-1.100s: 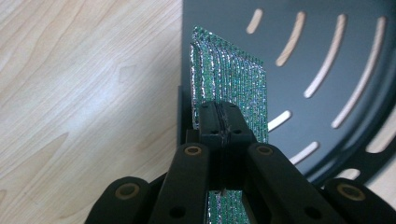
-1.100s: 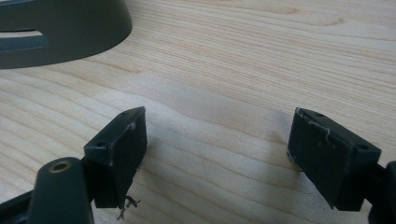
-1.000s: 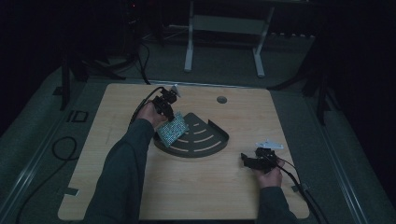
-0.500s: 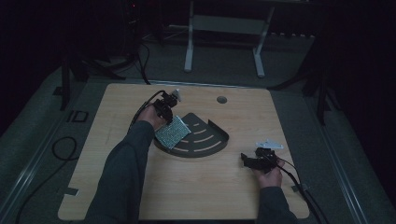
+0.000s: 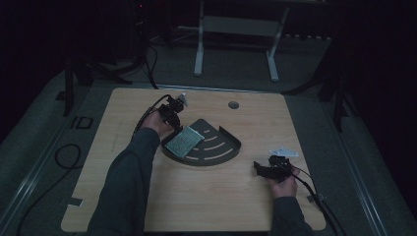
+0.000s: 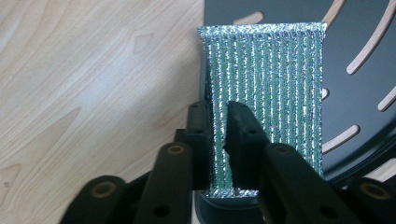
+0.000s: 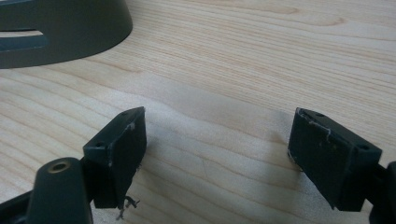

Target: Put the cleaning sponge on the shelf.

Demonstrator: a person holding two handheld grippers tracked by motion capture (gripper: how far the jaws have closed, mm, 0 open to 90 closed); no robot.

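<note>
A flat silver-green ribbed scouring pad (image 6: 268, 93) lies over the left edge of a dark fan-shaped slotted tray (image 6: 359, 112). My left gripper (image 6: 219, 121) is shut on the pad's near edge, its jaws pinching it. From above, the pad (image 5: 184, 141) rests tilted on the tray (image 5: 216, 155) with the left gripper (image 5: 172, 114) at its far left end. My right gripper (image 5: 265, 169) stands open near the table's right front, low over bare wood; its view shows the jaws wide apart around nothing (image 7: 217, 149).
The wooden table (image 5: 147, 196) has a round cable hole (image 5: 233, 104) at the back. The tray's curved wall (image 7: 65, 32) lies ahead and left of the right gripper. Cables trail from both grippers. A white frame (image 5: 236, 29) stands on the floor behind.
The left gripper has shifted slightly with the pad, tilting it a little farther onto the tray's left side. The right gripper has stayed put.
</note>
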